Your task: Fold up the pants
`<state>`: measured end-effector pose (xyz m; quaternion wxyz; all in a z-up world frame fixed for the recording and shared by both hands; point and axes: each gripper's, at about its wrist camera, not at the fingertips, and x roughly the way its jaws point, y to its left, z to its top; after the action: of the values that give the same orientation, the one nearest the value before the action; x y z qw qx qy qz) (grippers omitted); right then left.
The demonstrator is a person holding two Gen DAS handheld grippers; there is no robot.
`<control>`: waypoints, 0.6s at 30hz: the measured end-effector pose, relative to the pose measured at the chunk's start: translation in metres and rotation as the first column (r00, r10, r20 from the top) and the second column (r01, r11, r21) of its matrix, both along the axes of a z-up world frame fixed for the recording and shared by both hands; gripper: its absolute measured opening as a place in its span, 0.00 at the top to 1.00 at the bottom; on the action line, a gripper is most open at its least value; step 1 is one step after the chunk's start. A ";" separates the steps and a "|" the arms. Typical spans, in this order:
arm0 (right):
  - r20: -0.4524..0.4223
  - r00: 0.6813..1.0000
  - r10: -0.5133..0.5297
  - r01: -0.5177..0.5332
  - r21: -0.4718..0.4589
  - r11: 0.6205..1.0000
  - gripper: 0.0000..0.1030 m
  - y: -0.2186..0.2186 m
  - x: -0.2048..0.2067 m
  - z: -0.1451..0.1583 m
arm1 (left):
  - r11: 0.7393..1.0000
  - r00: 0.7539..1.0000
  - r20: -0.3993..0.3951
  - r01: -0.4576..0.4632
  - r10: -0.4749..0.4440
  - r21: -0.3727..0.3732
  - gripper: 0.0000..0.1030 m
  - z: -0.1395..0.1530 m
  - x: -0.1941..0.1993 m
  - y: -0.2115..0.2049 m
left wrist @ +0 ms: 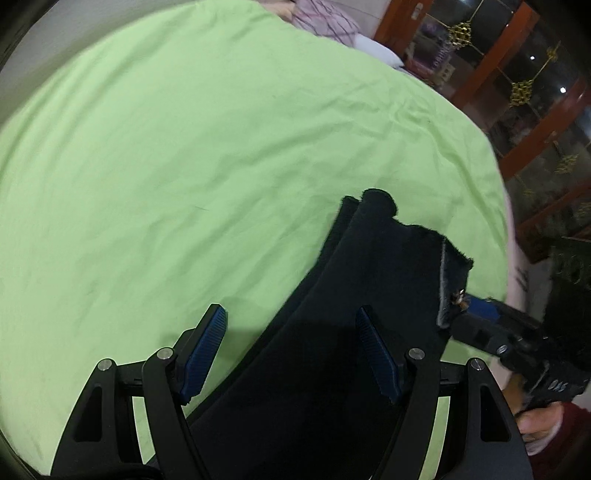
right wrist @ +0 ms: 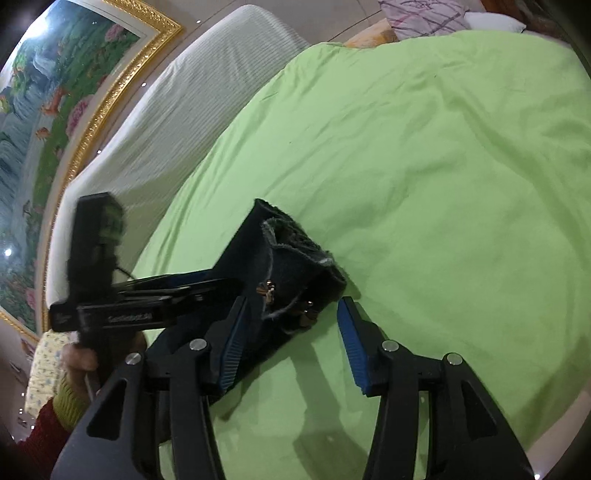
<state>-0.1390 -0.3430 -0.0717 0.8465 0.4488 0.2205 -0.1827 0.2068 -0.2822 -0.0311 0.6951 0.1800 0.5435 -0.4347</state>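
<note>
Dark pants (left wrist: pixel 369 266) lie in a long strip on the green bed sheet (left wrist: pixel 184 147), with a fuzzy lining showing at the waist end. My left gripper (left wrist: pixel 291 314) hovers open over them. One pad (left wrist: pixel 376 354) is above the cloth and the other pad (left wrist: pixel 201 354) is above bare sheet. In the right wrist view the waist of the pants (right wrist: pixel 291 258), with its metal buttons, sits between the jaws of my right gripper (right wrist: pixel 293 301). Those jaws stand apart, the left pad (right wrist: pixel 231 343) against the cloth and the right pad (right wrist: pixel 354 343) apart from it. The left gripper (right wrist: pixel 221 288) reaches in from the left.
A white padded headboard (right wrist: pixel 184 92) and a gold-framed painting (right wrist: pixel 55 110) border the bed. Pillows (left wrist: pixel 325 22) lie at the far end. A wooden cabinet with glass doors (left wrist: pixel 517 92) stands beyond the bed's edge. A person's hand (right wrist: pixel 77 362) holds the left gripper's handle.
</note>
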 end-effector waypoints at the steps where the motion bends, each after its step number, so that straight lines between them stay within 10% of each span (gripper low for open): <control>1: 0.008 1.000 0.004 -0.004 0.000 1.000 0.51 0.000 0.002 -0.002 | 1.000 1.000 -0.016 0.013 -0.013 -0.006 0.29 -0.002 0.003 -0.002; 9: 0.027 0.999 0.043 -0.043 -0.004 0.999 0.77 0.001 0.007 -0.012 | 0.998 0.997 -0.075 0.028 -0.031 -0.049 0.34 -0.005 0.011 -0.011; 15: 0.030 0.998 0.050 -0.049 -0.018 0.999 0.82 0.004 0.005 -0.012 | 0.992 0.993 -0.055 0.103 -0.107 -0.078 0.79 0.004 -0.008 -0.024; 18: 0.038 0.998 0.051 -0.050 -0.018 0.999 0.85 0.005 0.006 -0.008 | 0.991 0.994 -0.059 0.090 -0.096 -0.098 0.85 0.010 -0.007 -0.017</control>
<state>-0.1326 -0.3384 -0.0793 0.8587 0.4392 0.2141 -0.1545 0.1993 -0.2991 -0.0214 0.6644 0.1578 0.5350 -0.4975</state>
